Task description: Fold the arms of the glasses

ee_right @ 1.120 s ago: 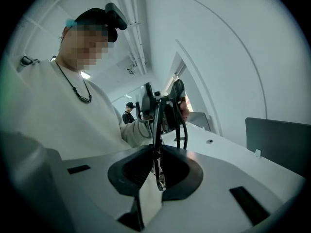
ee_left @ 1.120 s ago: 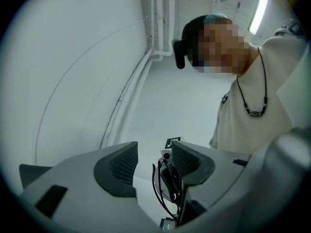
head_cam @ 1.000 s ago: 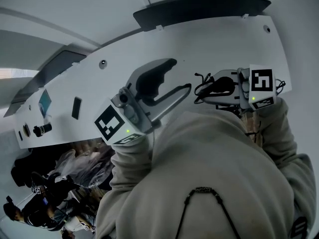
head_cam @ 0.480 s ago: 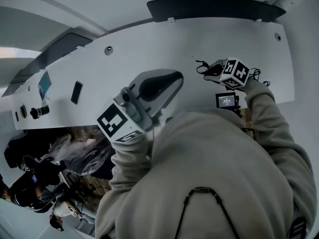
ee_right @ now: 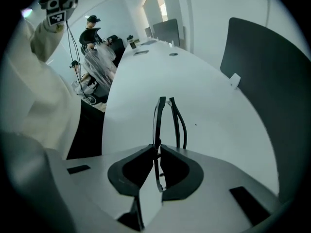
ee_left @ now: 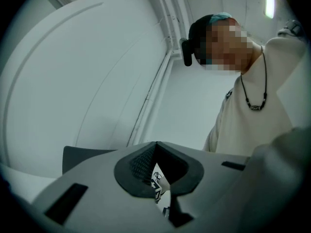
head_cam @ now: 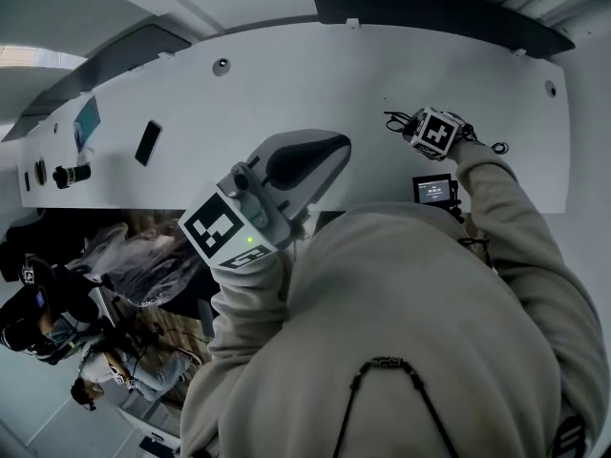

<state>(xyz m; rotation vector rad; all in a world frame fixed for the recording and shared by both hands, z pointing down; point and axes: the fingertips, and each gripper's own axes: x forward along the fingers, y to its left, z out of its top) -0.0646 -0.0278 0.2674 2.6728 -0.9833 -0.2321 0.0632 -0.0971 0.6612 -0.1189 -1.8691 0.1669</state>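
Note:
The black-framed glasses (ee_right: 159, 123) stand on edge between my right gripper's (ee_right: 158, 148) jaws, which are shut on the frame, with the thin arms (ee_right: 181, 125) running away from me. From the head view, the right gripper (head_cam: 418, 130) points steeply down at the white table (head_cam: 315, 93), with the glasses (head_cam: 396, 122) at its tip touching or just above the surface. My left gripper (head_cam: 336, 147) hangs in the air near the table's front edge. Its jaws have just closed and are shut with nothing between them (ee_left: 156, 143). It faces the person's pale sweater (ee_left: 243, 115).
A phone (head_cam: 148, 141), a bluish card (head_cam: 86, 122) and a black cylinder (head_cam: 72, 173) lie at the table's left end. A dark panel (head_cam: 430, 8) stands behind the table. A small screen (head_cam: 434, 191) sits near the person's chest. People (head_cam: 48, 303) are beyond the table's left end.
The left gripper's jaws went from wide open to shut, empty. The right gripper tipped downward and sank toward the table with the glasses in it.

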